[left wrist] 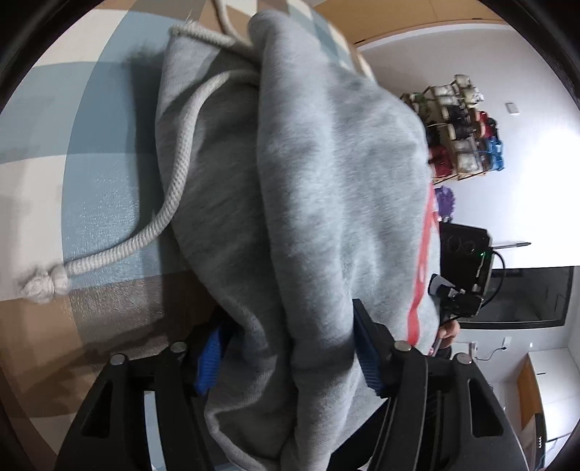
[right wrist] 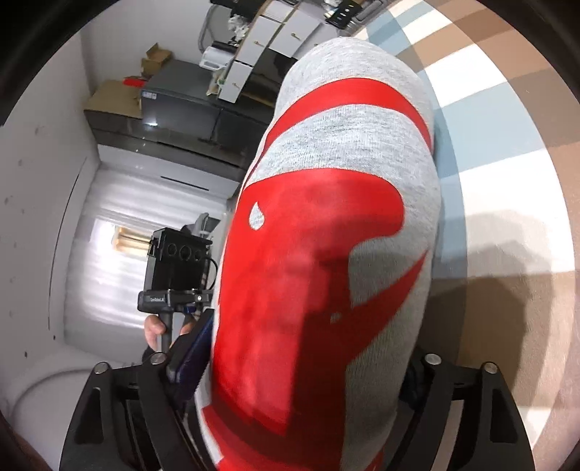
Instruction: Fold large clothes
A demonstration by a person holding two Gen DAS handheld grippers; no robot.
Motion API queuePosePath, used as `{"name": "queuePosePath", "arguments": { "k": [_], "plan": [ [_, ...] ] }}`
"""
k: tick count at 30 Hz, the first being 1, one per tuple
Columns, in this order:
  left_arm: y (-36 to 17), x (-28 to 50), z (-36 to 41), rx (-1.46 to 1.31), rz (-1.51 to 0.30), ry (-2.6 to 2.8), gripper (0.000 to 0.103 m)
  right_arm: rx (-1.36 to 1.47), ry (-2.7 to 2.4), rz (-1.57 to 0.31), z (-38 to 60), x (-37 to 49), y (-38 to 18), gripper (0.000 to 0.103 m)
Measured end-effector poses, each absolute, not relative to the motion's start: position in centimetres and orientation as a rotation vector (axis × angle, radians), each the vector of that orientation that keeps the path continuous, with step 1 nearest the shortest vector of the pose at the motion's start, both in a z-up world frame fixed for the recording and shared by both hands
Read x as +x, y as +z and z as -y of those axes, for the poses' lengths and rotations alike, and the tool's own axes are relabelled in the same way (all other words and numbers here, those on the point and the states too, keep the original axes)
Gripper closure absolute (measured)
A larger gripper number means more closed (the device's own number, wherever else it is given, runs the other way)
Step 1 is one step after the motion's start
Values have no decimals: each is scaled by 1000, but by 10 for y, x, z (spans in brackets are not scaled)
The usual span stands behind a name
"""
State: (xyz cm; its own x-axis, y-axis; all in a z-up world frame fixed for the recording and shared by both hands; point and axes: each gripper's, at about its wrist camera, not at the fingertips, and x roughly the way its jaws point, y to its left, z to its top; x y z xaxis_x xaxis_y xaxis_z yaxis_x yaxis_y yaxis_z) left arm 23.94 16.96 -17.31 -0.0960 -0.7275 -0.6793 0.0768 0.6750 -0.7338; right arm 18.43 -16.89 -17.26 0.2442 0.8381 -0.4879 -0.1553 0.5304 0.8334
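Observation:
A grey hoodie [left wrist: 326,181] with a red print [right wrist: 308,253] hangs bunched up over a checked blue, white and brown cover [left wrist: 90,152]. My left gripper [left wrist: 288,326] is shut on a thick grey fold, with a blue pad [left wrist: 208,358] pressed into the cloth on each side. A white drawstring [left wrist: 174,181] with a knotted end [left wrist: 43,286] trails down to the left. My right gripper [right wrist: 308,337] is shut on the printed part. Its left finger [right wrist: 188,351] touches the cloth and the right finger is hidden behind it.
Each view shows the other device's black housing [right wrist: 177,261] held by a hand [right wrist: 156,329]. A wooden rack of colourful bundles [left wrist: 460,126] stands by the white wall. Dark cabinets with cardboard boxes [right wrist: 116,98] and white drawers [right wrist: 268,32] line the room's far side.

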Motion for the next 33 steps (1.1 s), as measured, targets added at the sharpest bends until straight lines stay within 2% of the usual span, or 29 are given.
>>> {"name": "queuePosePath", "arguments": {
  "k": [2,5,9,16,24,33],
  "plan": [
    [-174,244,-171,-579,-1536,-748,45,770,772,-1128,165,184,-174,15],
    [-166,244,-171,-546,-1500,-781,58,776,774,-1098,170,177,-169,24],
    [-157,238,-170,-568,-1471,-815,65,814,765,-1065,175,164,-164,30],
    [-138,234,-173,-569,-1422,-844,66,733,807,-946,158,142,-125,32],
    [-125,232,-181,-591,-1369,-864,66,772,768,-870,173,133,-114,34],
    [-107,231,-162,-568,-1344,-944,66,802,708,-848,194,112,-82,33]
  ]
}}
